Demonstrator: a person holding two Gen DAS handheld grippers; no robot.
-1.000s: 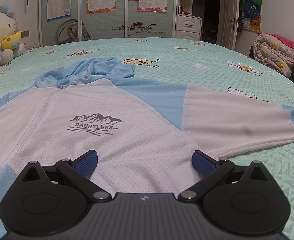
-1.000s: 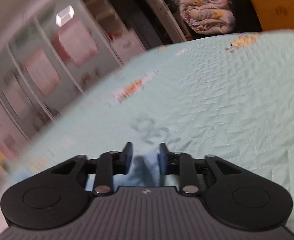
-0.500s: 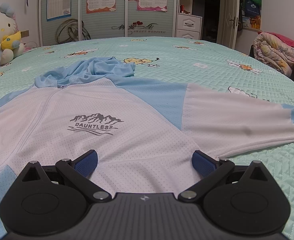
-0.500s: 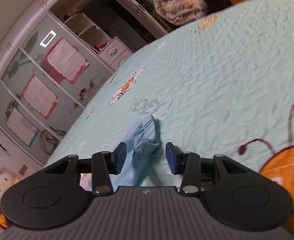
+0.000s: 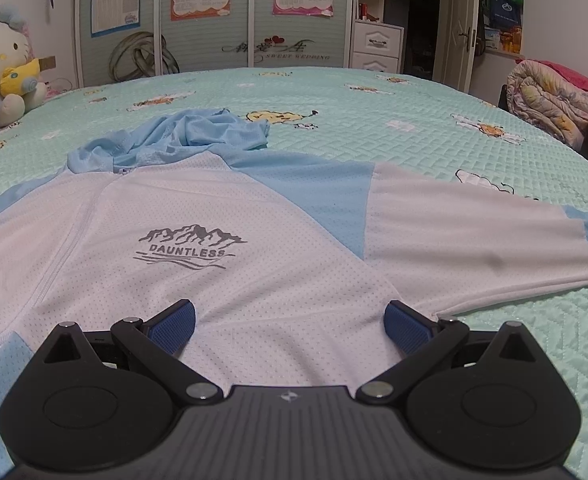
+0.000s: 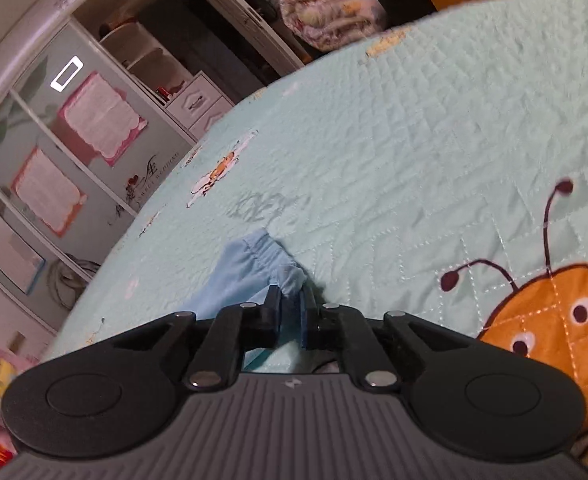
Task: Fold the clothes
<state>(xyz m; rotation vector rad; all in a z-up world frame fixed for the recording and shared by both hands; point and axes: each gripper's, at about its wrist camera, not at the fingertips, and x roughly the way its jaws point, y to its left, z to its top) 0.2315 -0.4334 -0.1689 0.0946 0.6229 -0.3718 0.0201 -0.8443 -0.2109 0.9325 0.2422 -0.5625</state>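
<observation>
A white and light-blue hooded jacket (image 5: 221,224) with a "DAUNTLESS" logo lies spread flat on the bed, its hood bunched at the far side and one sleeve (image 5: 474,240) stretched to the right. My left gripper (image 5: 289,322) is open wide, low over the jacket's lower front. In the right wrist view my right gripper (image 6: 291,314) is shut on the light-blue sleeve cuff (image 6: 253,264), which lies on the bedspread.
The bed has a mint quilted cover (image 5: 394,120) with cartoon prints. A plush toy (image 5: 1,72) sits at the far left. A wardrobe (image 5: 213,20), a drawer unit (image 5: 376,46) and a rolled quilt (image 5: 550,100) stand beyond the bed.
My right gripper swung down to the sleeve cuff and closed on it. The left gripper and the jacket have not moved.
</observation>
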